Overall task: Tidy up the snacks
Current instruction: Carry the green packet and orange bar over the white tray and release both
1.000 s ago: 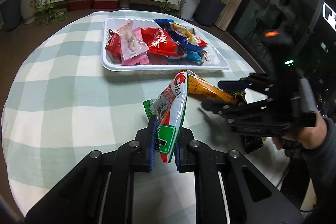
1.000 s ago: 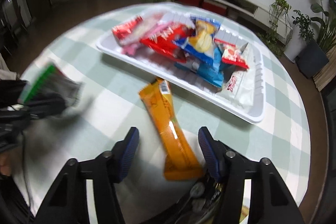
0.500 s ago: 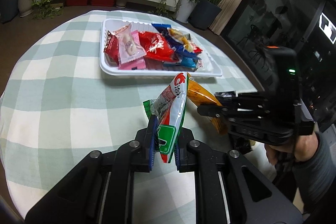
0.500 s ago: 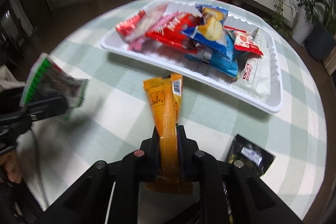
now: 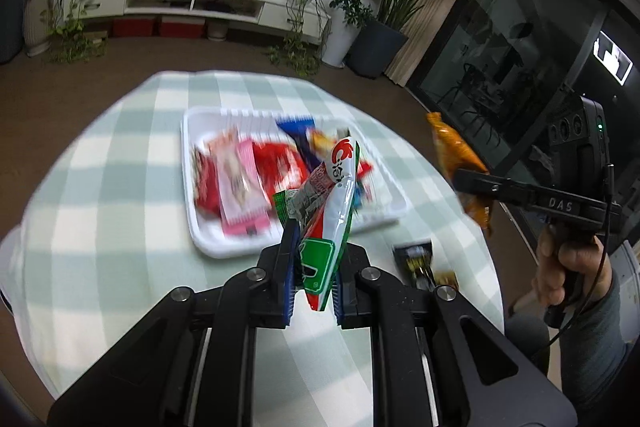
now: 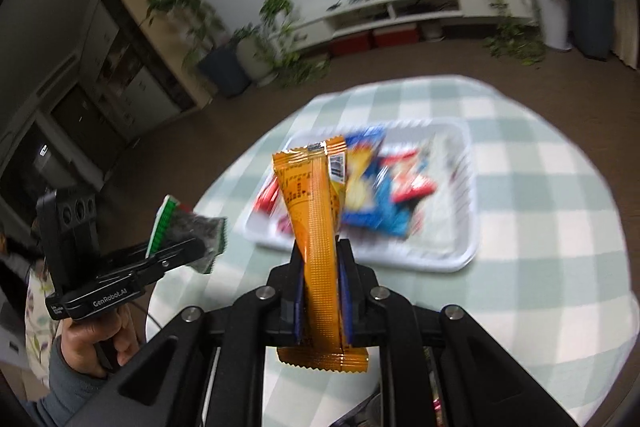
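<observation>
Left gripper clamps one green-and-white snack packet; right gripper clamps one orange snack bar. Both are held above the checked tablecloth, tilted down toward one white tray of blurred snacks, one black packet beside it.

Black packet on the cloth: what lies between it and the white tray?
Nothing: bare checked cloth separates the black packet from the white tray, in the left wrist view.
</observation>
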